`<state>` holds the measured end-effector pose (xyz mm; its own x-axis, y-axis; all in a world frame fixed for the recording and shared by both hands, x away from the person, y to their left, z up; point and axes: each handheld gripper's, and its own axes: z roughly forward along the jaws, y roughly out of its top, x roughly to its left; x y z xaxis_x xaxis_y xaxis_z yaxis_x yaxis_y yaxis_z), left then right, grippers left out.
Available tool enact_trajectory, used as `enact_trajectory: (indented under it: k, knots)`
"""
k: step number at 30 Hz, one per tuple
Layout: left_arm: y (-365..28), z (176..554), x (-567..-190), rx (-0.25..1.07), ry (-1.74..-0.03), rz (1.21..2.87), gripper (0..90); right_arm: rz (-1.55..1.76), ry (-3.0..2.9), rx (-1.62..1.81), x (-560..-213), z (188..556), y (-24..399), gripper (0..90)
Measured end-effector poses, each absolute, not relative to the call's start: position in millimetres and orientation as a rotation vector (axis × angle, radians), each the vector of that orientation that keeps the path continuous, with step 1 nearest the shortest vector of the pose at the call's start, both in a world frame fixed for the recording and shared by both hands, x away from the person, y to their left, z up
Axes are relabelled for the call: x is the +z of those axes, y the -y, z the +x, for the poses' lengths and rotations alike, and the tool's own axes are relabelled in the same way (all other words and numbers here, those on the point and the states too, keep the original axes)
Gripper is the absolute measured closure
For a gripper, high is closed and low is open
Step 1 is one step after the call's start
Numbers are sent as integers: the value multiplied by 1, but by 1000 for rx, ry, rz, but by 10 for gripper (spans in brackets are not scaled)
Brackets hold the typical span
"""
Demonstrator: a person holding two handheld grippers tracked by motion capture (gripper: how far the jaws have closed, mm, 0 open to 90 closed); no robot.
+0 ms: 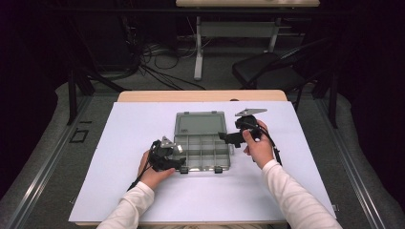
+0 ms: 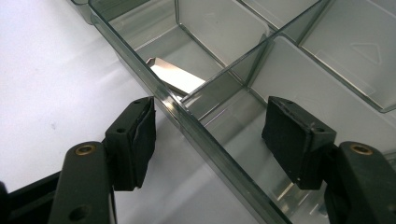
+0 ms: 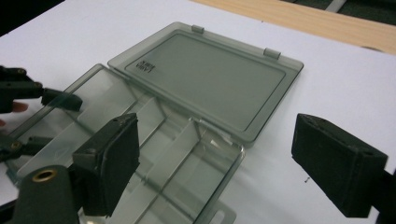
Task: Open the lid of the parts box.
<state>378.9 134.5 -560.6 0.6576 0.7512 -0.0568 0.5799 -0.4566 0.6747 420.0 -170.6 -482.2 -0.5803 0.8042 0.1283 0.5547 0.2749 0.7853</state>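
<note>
The clear smoky-grey plastic compartment box point(image 1: 203, 149) lies already opened on the white table sheet point(image 1: 124, 138), lid flat behind, its near-left wall straddled by the left gripper point(image 2: 210, 135), jaws apart, while the right gripper point(image 3: 219, 163) hovers open above, compartments seemingly unfilled.

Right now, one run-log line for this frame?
left hand-held gripper: open, straddling organizer box wall | right hand-held gripper: open, above box | lid: open flat

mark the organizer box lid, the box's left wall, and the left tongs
lid point(image 3: 210, 81), right gripper view, middle of the open flat panel
left wall point(image 2: 196, 130), left gripper view, top edge between the jaws
left tongs point(image 2: 208, 140), left gripper view, midway between the fingertips
</note>
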Motion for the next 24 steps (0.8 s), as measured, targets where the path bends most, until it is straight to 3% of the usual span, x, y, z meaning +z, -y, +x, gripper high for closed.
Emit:
enact_trajectory:
  k: [24]
  knots:
    - [-134, 378, -561, 335, -1032, 2190, 349, 1404, -2247, 1086, -463, 489, 160, 158]
